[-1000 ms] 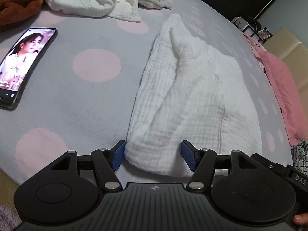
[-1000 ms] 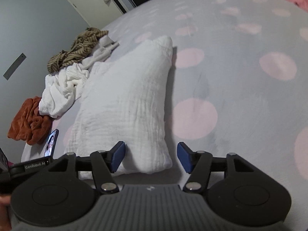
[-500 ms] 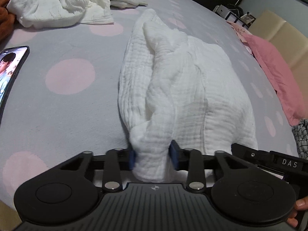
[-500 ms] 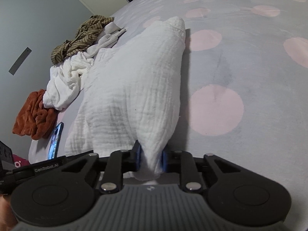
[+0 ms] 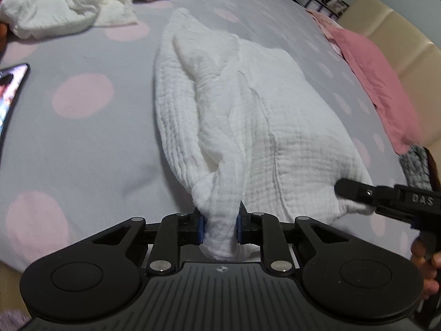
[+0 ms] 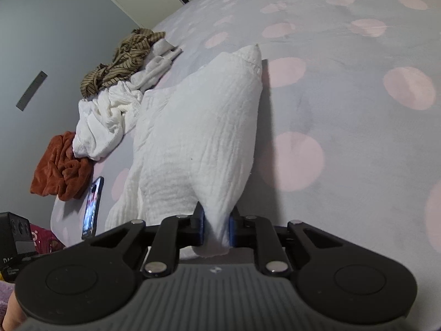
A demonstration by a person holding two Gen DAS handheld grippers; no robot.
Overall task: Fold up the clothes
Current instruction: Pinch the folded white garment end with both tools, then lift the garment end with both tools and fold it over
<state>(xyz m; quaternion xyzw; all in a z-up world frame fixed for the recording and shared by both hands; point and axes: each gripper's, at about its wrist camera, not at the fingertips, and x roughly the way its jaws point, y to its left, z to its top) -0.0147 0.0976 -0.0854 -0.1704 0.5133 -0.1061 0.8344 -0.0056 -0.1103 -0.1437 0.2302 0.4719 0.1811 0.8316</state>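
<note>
A white crinkled garment (image 5: 248, 110) lies lengthwise on the grey, pink-dotted bed sheet (image 5: 82, 143). My left gripper (image 5: 219, 226) pinches its near left corner: the blue pads press a bunched fold and the jaws are still closing. The cloth rises from the bed toward the pads. In the right wrist view the same garment (image 6: 198, 138) is raised at its near right corner, which sits squeezed in my right gripper (image 6: 216, 227), jaws also closing. The right tool's black arm (image 5: 386, 197) shows at the left wrist view's right edge.
A pile of white clothes (image 5: 69, 2) lies at the far left, with a brown striped garment (image 6: 124, 58) and a rust-coloured cloth (image 6: 60, 165) beside it. A lit phone (image 6: 92, 207) rests on the sheet. A pink pillow (image 5: 386, 88) and a beige cushion (image 5: 399, 35) lie right.
Both grippers went from wide open around the garment's near edge to pinching its corners. The near edge has bunched up and lifted off the sheet.
</note>
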